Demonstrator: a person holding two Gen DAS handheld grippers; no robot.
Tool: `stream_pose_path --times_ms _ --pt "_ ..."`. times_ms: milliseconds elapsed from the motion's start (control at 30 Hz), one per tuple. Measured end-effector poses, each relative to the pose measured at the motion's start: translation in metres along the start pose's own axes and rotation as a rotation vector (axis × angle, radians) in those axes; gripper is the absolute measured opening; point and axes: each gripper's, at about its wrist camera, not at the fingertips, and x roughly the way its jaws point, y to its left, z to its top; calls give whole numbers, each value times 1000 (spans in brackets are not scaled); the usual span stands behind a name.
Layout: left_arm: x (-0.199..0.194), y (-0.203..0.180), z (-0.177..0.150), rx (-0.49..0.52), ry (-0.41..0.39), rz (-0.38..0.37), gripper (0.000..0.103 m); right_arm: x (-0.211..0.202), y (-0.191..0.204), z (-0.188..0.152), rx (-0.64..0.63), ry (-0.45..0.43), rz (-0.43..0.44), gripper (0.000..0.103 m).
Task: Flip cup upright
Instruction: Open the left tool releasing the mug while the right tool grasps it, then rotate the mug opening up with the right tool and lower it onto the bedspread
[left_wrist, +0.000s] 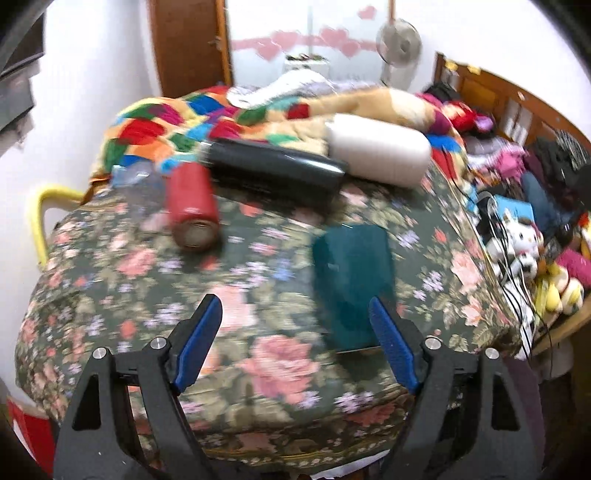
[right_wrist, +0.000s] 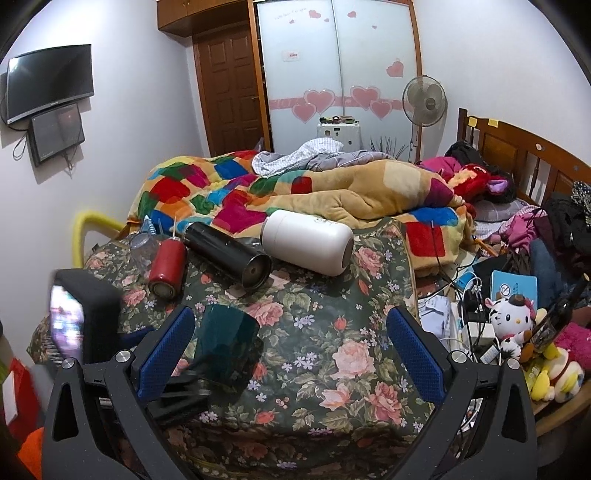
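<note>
A bed covered by a dark floral blanket (right_wrist: 332, 332) fills both views. A dark green cup (right_wrist: 225, 347) stands mouth down on the blanket, toward its near edge and left of the middle as the right camera sees it. In the blurred left camera view the same cup (left_wrist: 351, 284) sits just ahead of the left gripper (left_wrist: 295, 332), close beside its right-hand finger; whether they touch is unclear because of the blur.

The left gripper's blue-padded fingers (left_wrist: 199, 347) are spread wide and hold nothing. The right gripper (right_wrist: 291, 350) is also spread wide and empty, with the cup just beside its left-hand finger and outside the gap between the fingers. The body of the left gripper, carrying a bright screen, shows at the left edge of the right camera view.

Farther back, near the far edge of the floral blanket, three containers lie on their sides: a red can (right_wrist: 168, 267) toward the far left corner, a black flask (right_wrist: 227, 254) beside it, and a white jar (right_wrist: 308, 242) to the right. Behind them lies a patchwork quilt (right_wrist: 229, 195). Past the blanket's right edge sit cables and soft toys (right_wrist: 511, 321).
</note>
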Motion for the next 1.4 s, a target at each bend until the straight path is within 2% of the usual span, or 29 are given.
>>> stream_pose_path --times_ms 167,267,367,567,1000,1067,1267,1400 --pt "-27 44 -4 -83 -68 73 82 16 7 -1 24 29 37 103" --pt "-39 65 -11 -102 -105 135 82 37 13 -4 21 70 28 103" --pt "-46 83 -21 -128 -115 173 82 62 19 -9 12 137 28 103" --pt "-46 105 -38 -171 -105 197 82 108 31 -25 42 302 104 99" --pt "-37 102 -47 -190 -86 159 82 160 45 -35 79 468 179 78" --pt "-37 102 -47 -196 -85 155 82 162 43 -36 86 478 173 73" --pt "-39 103 -46 -198 -89 157 82 163 43 -33 80 490 181 72" --pt "-39 102 -44 -199 -93 153 82 147 46 -25 60 447 209 71"
